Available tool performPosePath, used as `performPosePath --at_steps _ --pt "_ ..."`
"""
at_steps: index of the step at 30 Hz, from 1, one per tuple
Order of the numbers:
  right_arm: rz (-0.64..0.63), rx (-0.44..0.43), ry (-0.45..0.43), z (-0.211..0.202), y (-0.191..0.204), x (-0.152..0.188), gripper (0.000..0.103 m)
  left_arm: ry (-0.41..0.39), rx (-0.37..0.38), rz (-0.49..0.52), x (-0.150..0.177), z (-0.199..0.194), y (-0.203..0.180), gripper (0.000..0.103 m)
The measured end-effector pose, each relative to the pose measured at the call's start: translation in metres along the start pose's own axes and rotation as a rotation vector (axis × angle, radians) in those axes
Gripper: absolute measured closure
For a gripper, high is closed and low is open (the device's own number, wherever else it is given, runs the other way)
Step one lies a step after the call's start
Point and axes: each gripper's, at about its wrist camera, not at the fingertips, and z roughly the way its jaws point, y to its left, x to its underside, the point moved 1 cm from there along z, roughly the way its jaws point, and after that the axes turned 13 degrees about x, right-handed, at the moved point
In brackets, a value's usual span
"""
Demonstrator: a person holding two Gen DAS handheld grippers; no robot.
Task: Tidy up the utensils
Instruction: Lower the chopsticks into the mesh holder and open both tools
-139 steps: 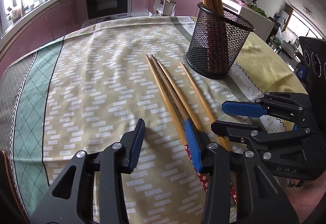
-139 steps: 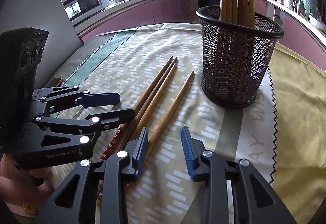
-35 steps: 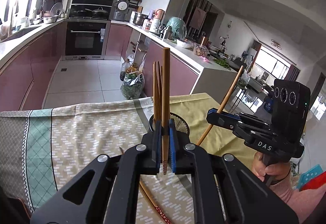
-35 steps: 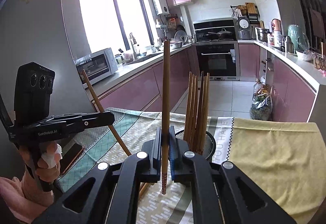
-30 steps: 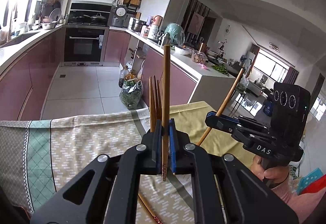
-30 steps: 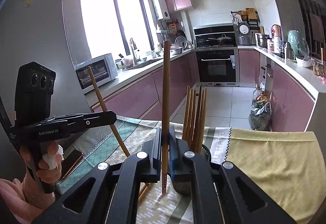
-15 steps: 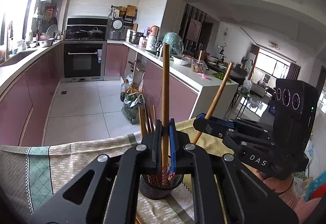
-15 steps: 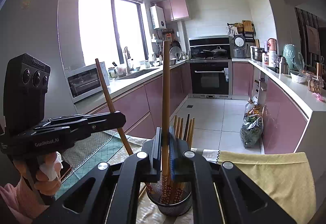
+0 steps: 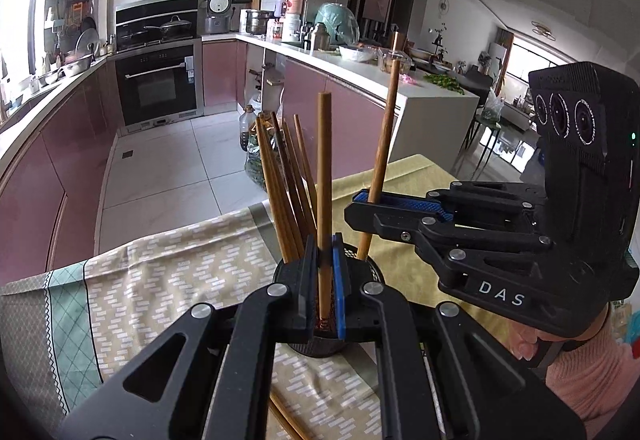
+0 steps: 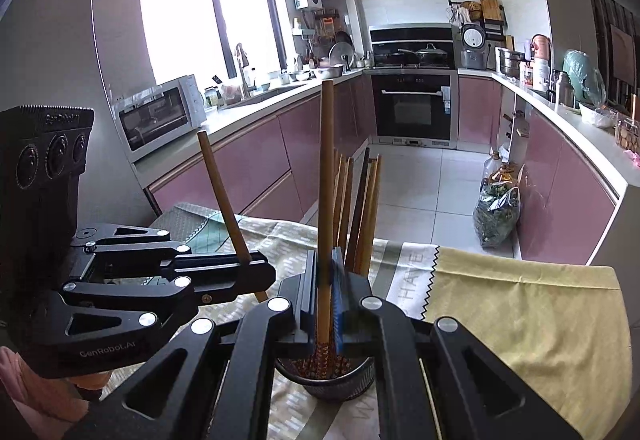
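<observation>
My left gripper (image 9: 323,280) is shut on an upright wooden chopstick (image 9: 323,176). Its patterned lower end hangs at the mouth of the black mesh holder (image 9: 320,344), which has several chopsticks (image 9: 280,184) leaning in it. The right gripper (image 9: 372,210) reaches in from the right, shut on a second, tilted chopstick (image 9: 384,136) over the holder's rim. In the right wrist view, my right gripper (image 10: 325,292) clamps its chopstick (image 10: 326,180) directly above the holder (image 10: 324,380). The left gripper (image 10: 256,268) comes in from the left with its chopstick (image 10: 220,192).
The patterned tablecloth (image 9: 160,280) and a yellow cloth (image 10: 520,312) cover the table. Loose chopsticks (image 9: 284,420) lie on the cloth under my left gripper. A person's hand in a pink sleeve (image 9: 576,372) holds the right gripper. Kitchen counters and an oven stand beyond the table.
Both grippers have moved forward and down with their chopsticks. The mesh holder now sits right under both sets of jaws, and the two grippers are closer together.
</observation>
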Motion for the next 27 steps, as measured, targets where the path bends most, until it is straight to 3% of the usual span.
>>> performPosePath --at_steps 6,21,27 --pt "-0.003 0.008 0.052 0.016 0.002 0.004 0.097 0.021 -0.01 -0.026 0.0 0.014 0.015 0.095" --pt "0.047 0.012 0.068 0.023 -0.004 0.009 0.095 0.043 -0.02 -0.068 0.003 0.034 0.037 0.095" --pt "0.049 -0.004 0.053 0.012 -0.002 0.013 0.094 0.01 -0.044 -0.056 0.014 0.021 0.033 0.085"
